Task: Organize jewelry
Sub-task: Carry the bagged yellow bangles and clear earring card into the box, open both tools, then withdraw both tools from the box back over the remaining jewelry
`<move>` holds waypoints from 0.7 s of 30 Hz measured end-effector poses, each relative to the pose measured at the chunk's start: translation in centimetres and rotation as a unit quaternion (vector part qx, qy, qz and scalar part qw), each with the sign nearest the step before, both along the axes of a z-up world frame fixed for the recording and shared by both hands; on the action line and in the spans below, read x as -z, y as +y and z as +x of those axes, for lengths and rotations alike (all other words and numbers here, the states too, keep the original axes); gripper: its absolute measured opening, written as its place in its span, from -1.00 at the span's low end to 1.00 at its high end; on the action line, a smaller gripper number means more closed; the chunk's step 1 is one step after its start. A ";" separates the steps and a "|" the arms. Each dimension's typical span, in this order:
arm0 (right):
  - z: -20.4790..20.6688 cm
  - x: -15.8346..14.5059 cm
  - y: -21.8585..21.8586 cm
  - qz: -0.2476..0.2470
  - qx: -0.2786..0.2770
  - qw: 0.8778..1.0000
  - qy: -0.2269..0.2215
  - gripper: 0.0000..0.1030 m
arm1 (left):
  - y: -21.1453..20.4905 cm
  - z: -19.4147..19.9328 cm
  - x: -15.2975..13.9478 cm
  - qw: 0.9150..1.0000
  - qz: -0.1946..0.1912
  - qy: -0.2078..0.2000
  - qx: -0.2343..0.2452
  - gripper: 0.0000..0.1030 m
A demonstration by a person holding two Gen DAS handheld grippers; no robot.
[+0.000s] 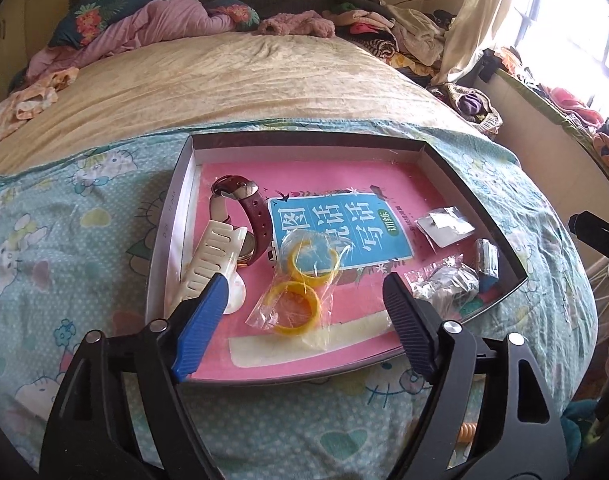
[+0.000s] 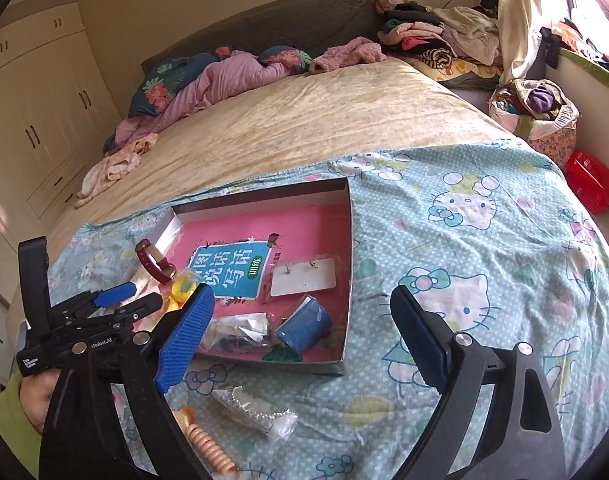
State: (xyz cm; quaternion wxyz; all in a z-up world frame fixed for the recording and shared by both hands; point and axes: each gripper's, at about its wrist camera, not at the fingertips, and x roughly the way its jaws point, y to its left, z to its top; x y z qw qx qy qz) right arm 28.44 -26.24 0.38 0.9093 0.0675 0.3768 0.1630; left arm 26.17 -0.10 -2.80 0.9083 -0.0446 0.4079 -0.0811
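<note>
Jewelry sits gathered in the shallow box (image 1: 478, 184) mid-frame: watches (image 1: 240, 200) at left, bagged yellow bangles (image 1: 304, 280) centre, probably so it stays together. Left gripper (image 1: 304, 312) and right gripper (image 2: 300, 332) both hang open, empty.

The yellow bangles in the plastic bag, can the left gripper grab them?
Probably yes. The left gripper is open, with the bagged yellow bangles lying right between and below its fingers in the box. Nothing covers them.

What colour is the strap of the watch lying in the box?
Dark red, almost maroon. The watch strap shows best in the left wrist view.
</note>
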 end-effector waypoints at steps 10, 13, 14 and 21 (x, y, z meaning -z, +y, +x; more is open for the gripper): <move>-2.5 -2.2 0.0 0.004 -0.004 1.000 -0.022 0.90 | 0.2 -2.6 -3.0 0.999 -0.010 -0.030 -0.001 0.81; -3.3 -2.9 0.1 0.003 -0.006 1.000 -0.029 0.90 | 0.5 -3.4 -3.9 0.999 -0.014 -0.039 -0.003 0.81; -3.6 -3.1 0.1 0.003 -0.007 0.999 -0.031 0.90 | 0.6 -3.6 -4.2 0.999 -0.016 -0.041 -0.003 0.81; -5.4 -4.6 0.3 0.001 -0.010 0.999 -0.051 0.90 | 1.2 -5.6 -6.0 0.998 -0.026 -0.062 -0.006 0.81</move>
